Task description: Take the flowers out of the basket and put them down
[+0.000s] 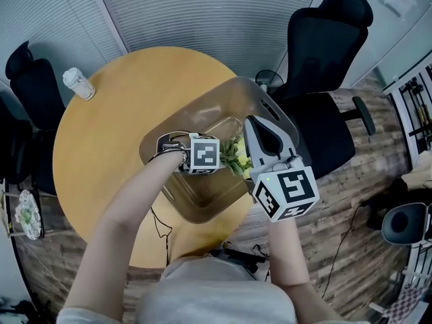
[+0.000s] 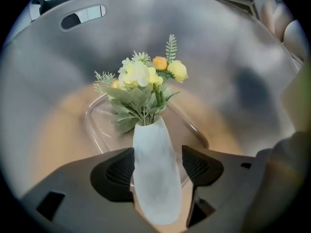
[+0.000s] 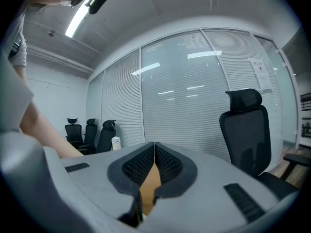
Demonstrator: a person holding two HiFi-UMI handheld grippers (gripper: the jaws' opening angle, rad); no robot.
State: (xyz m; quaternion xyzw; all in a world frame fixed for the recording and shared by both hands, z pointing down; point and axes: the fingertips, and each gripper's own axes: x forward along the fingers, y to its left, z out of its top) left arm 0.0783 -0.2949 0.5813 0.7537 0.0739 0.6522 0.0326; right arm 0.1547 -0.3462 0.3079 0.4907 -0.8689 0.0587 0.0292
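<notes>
Left gripper gapes round the vase of flowers in the basket; next it must clamp and lift; right gripper closed, empty

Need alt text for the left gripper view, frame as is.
A white vase of yellow, orange and white flowers sits between the open jaws of the left hand-held gripper. Around them is the inside of a grey translucent basket, with a handle slot at upper left.
</notes>
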